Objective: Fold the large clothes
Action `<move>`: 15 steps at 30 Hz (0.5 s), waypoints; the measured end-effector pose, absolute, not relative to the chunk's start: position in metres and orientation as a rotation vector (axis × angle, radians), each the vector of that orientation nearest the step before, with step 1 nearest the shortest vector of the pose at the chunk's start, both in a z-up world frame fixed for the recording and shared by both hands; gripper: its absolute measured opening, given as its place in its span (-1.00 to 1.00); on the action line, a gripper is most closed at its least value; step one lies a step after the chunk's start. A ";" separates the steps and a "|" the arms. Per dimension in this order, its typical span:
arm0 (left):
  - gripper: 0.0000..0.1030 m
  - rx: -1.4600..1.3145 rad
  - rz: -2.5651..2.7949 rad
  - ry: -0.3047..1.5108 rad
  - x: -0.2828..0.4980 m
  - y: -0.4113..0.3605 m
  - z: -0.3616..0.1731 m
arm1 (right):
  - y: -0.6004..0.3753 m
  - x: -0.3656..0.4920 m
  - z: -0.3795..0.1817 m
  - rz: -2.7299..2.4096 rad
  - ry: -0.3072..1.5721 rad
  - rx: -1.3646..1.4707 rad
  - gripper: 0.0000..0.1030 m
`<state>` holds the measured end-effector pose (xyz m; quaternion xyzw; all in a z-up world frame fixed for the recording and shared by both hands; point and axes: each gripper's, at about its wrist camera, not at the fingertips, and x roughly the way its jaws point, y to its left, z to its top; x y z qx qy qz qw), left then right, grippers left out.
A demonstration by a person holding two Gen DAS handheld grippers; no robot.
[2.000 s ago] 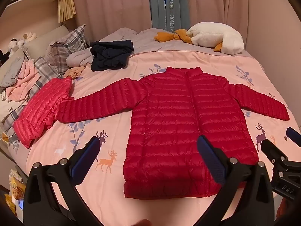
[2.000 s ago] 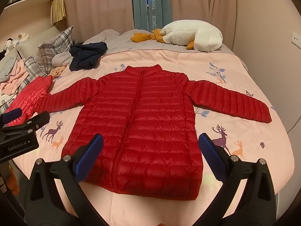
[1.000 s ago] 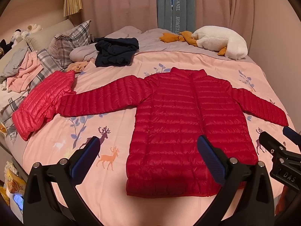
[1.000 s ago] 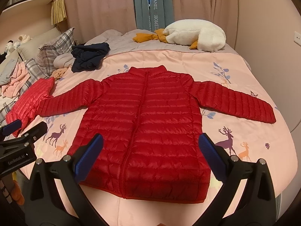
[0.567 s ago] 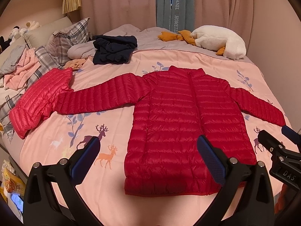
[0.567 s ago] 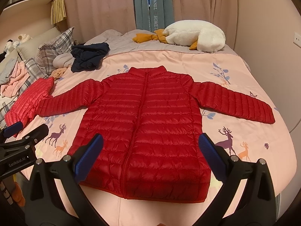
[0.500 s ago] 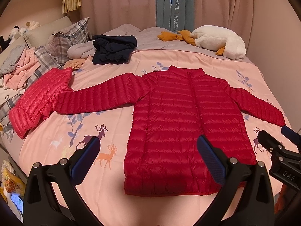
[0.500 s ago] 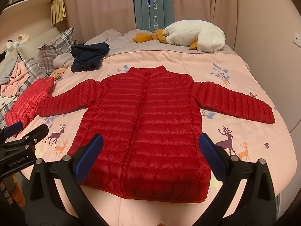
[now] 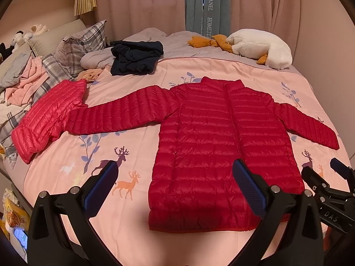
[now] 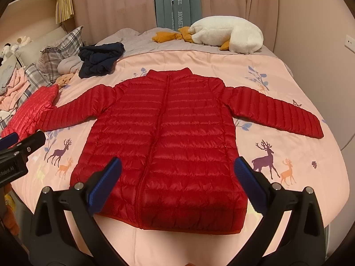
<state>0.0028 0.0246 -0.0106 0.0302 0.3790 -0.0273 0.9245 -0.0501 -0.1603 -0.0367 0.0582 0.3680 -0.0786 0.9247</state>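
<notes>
Two grippers, left gripper (image 9: 175,185) and right gripper (image 10: 177,177), hang released near your red jacket (image 10: 166,144); pink jacket (image 9: 46,117) touches its left cuff; far curtain (image 9: 208,4) reads "HANEL HOMETE".

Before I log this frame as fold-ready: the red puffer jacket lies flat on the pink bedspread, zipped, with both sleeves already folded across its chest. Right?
Not quite. The red puffer jacket does lie flat and zipped on the pink bedspread, but both sleeves are spread out to the sides, not folded across the chest. The right wrist view shows this.
</notes>
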 end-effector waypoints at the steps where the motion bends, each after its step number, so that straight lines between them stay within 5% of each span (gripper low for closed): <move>1: 0.97 0.063 -0.056 0.779 0.003 0.024 -0.011 | -0.161 -0.050 -0.037 -0.162 0.754 0.121 0.96; 15: 0.97 0.080 -0.070 0.777 0.006 0.018 -0.010 | -0.172 -0.057 -0.034 -0.191 0.737 0.142 0.96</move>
